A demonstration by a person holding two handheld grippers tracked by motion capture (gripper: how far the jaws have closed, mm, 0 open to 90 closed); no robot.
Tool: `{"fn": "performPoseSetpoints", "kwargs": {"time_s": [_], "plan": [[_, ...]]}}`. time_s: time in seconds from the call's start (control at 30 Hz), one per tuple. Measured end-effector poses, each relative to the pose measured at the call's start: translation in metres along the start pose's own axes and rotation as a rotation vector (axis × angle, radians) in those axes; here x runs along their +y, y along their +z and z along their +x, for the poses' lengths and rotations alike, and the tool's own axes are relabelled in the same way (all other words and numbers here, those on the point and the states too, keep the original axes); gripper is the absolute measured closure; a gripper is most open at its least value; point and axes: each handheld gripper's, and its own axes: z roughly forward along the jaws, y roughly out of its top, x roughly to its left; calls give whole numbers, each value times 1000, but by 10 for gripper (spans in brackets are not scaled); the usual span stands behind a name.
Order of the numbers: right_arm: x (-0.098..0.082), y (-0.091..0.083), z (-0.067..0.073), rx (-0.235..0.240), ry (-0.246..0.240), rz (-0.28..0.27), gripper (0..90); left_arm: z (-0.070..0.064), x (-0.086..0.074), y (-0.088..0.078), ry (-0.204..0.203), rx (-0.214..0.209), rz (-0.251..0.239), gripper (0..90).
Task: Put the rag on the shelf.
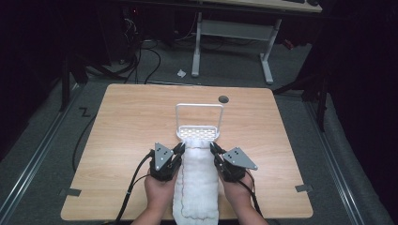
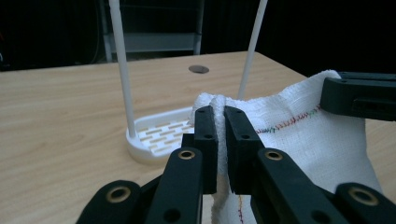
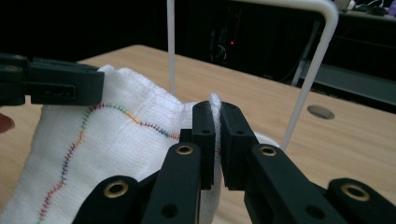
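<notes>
Presently, the work in hand appears to be hanging a white towel on the white rack standing at table centre. The towel lies lengthwise from the near table edge at 6 o'clock up to the rack's slotted base, its far end raised off the table.

The left gripper has its jaws pressed together on the towel's far left corner; in the left gripper view, cloth shows bunched between them. The right gripper is likewise clamped on the far right corner, with the coloured hem stitching running up to its jaws.

Judgement: the grasp step is complete, the lift and drape not yet done. The next move calls for raising both corners together, level, toward 12 o'clock, high enough to clear the rack's top bar, then carrying the edge over it without dragging the base.
</notes>
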Motion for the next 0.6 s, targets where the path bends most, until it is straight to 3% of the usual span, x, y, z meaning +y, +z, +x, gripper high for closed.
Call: {"fn": "performPoseSetpoints", "kwargs": {"time_s": [0.07,0.1,0.17,0.3,0.6], "plan": [[3,0,-1,3,5,-9,858,1,4,0,-12,-8,-8,842],[14,-2,-3,-2,5,-41,858,2,13,-1,-2,-4,-31,842],[19,-2,-4,-6,-1,-51,858,2,18,-1,5,-1,-42,842],[41,-4,-7,-15,-15,-100,858,3,42,-3,39,10,-93,843],[75,-7,-12,-18,-29,-168,858,1,74,-5,79,17,-162,843]]}}
